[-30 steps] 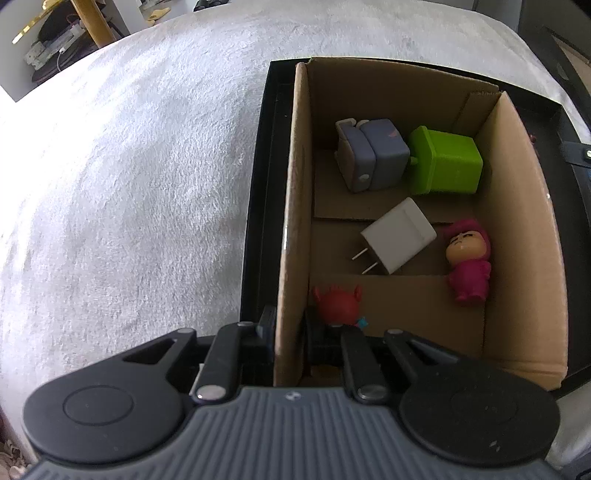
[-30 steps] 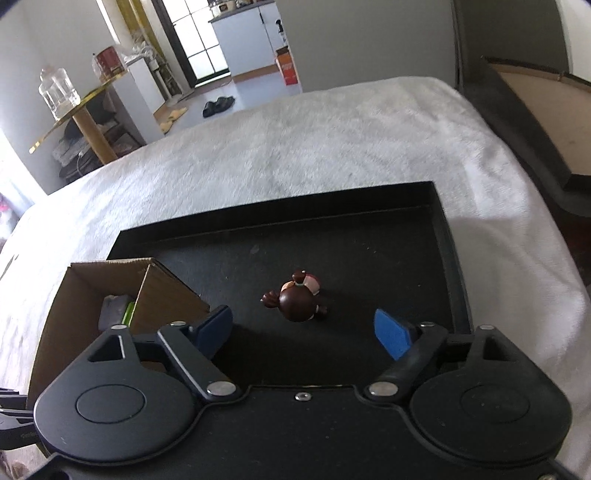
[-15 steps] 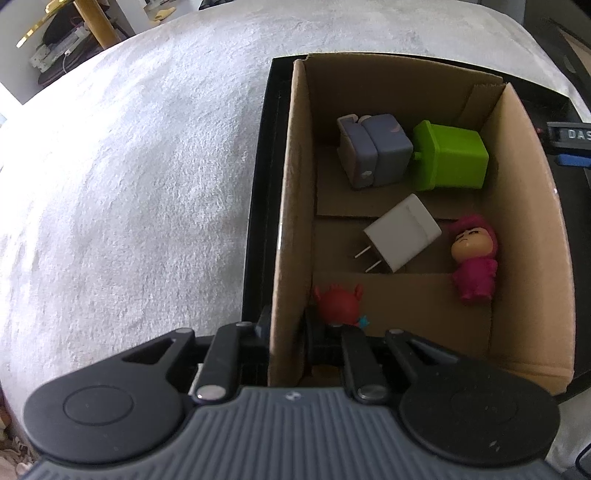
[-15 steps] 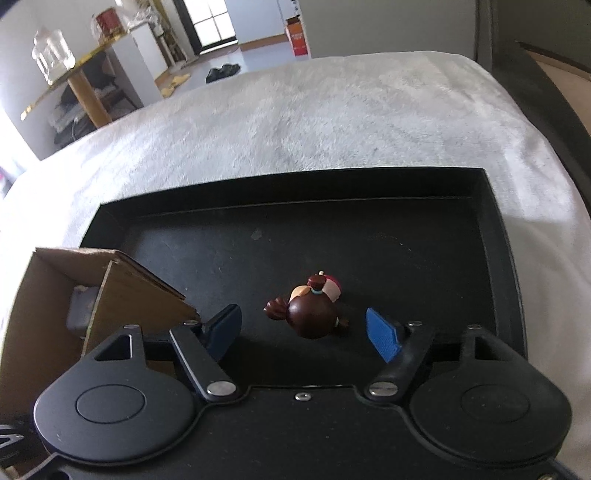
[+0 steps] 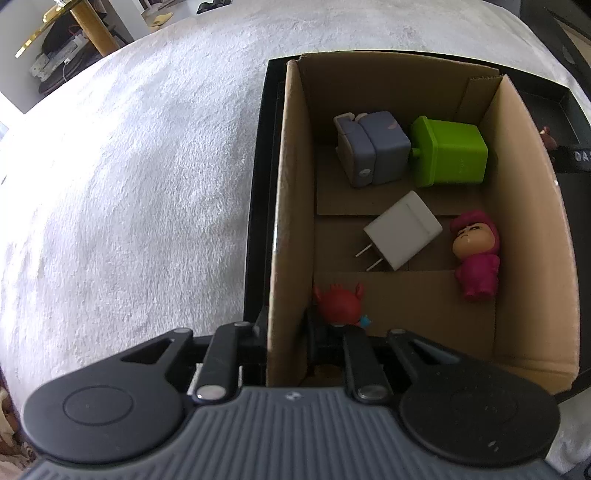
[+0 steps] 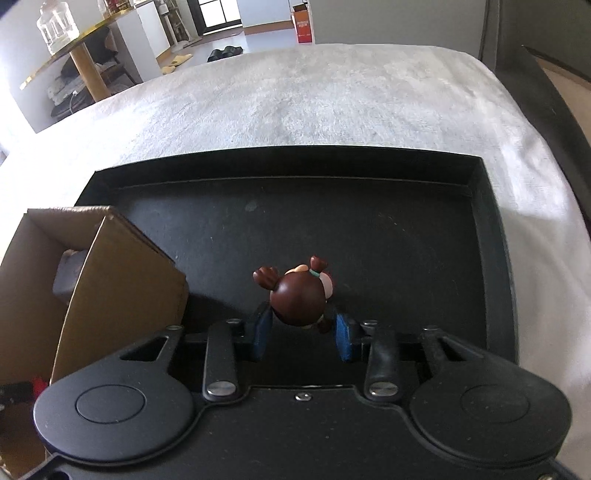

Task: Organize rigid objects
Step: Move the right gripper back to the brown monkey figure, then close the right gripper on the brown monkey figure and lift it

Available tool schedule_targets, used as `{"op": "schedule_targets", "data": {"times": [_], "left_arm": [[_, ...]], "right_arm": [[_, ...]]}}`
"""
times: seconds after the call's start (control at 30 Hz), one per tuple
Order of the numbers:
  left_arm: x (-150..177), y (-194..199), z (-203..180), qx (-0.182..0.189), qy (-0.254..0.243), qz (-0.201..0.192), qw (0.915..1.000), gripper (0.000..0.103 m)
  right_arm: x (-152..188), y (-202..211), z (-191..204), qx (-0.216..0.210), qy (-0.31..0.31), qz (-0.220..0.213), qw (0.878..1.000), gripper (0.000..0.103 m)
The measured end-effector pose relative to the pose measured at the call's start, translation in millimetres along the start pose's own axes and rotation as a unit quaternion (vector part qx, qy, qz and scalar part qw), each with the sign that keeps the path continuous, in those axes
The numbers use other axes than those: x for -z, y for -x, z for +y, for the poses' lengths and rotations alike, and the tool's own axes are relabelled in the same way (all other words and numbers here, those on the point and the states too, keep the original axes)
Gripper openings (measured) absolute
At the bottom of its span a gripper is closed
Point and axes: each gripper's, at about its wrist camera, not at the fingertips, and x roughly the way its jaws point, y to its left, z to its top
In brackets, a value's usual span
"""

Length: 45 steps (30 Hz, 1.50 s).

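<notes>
A black tray (image 6: pixel 491 258) sits on a white fleecy cover (image 6: pixel 332 96), with a cardboard box (image 5: pixel 532 229) standing at the tray's left edge. The right gripper (image 6: pixel 301 334) points down at a brown figurine (image 6: pixel 299 299) lying on the tray floor toward its near edge, just right of the box; its blue pads (image 6: pixel 345 338) flank the figurine's round head and are closing on it, the left one touching or nearly so, though whether both have made contact is hard to judge from this angle. The left gripper (image 5: pixel 286 343) is pressed nearly together on the box's left wall at the near corner, one finger outside the wall and one inside. Within the box, a grey block (image 5: pixel 371 153) and a green block (image 5: pixel 448 157) lie side by side, touching, against the far wall. A white charger (image 5: pixel 402 229) rests in the middle, prongs pointing toward the left wall, and a pink figurine (image 5: pixel 476 254) lies face up just beside it along the right wall. A red figurine (image 5: pixel 340 304) stands in the near left corner, right by the inner finger of the left gripper. Beyond the cover's far edge, a gold-legged side table (image 6: pixel 85 62) holds a glass jar (image 6: pixel 57 24).
</notes>
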Motion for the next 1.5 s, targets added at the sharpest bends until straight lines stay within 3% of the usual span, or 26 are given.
{"op": "schedule_targets", "data": {"times": [0.03,0.07,0.3,0.53,0.67,0.7,0.73,0.8,1.07,1.17,1.33,1.5], "left_arm": [[0.3,-0.6,0.5,0.001,0.001,-0.001,1.0,0.016],[0.1,-0.6,0.7,0.001,0.001,-0.001,1.0,0.016],[1.5,1.5,6.0,0.012,0.011,-0.005,0.9999,0.016],[3.0,-0.8,8.6,0.017,0.012,-0.006,0.9998,0.016],[1.7,-2.1,9.6,0.019,0.014,-0.006,0.9997,0.016],[1.3,-2.3,10.1,0.02,0.014,-0.007,0.9997,0.016],[0.8,-2.5,10.6,0.021,0.015,-0.007,0.9996,0.016],[1.5,-2.0,10.4,0.021,0.016,-0.007,0.9996,0.016],[2.6,-3.2,8.5,0.019,0.011,-0.007,0.9997,0.016],[1.9,-1.8,7.5,0.018,0.011,-0.007,0.9997,0.016],[1.8,-2.1,5.0,0.013,0.003,-0.009,0.9999,0.016],[4.1,-0.4,5.1,0.014,-0.001,-0.013,0.9998,0.016]], "right_arm": [[1.8,2.6,0.3,0.001,0.001,0.001,1.0,0.013],[2.3,3.6,0.2,0.0,0.0,0.003,1.0,0.01],[5.9,12.4,4.6,0.008,0.005,0.008,1.0,0.009],[9.7,19.9,-10.0,-0.012,-0.032,0.007,0.999,0.009],[6.9,18.5,-19.5,-0.022,-0.052,0.007,0.998,0.015],[5.2,17.5,-21.2,-0.023,-0.057,0.007,0.998,0.025],[4.1,16.8,-22.3,-0.022,-0.063,0.007,0.998,0.045],[1.9,15.8,-26.3,-0.014,-0.079,0.0,0.997,0.059],[-1.6,-7.1,-27.1,-0.014,-0.104,0.018,0.994,0.059],[0.0,-11.3,-23.2,-0.003,-0.091,0.02,0.996,0.04],[1.3,-2.9,-10.0,0.003,-0.055,0.012,0.998,0.039],[3.7,9.9,-4.9,-0.001,-0.06,0.005,0.998,0.039]]}}
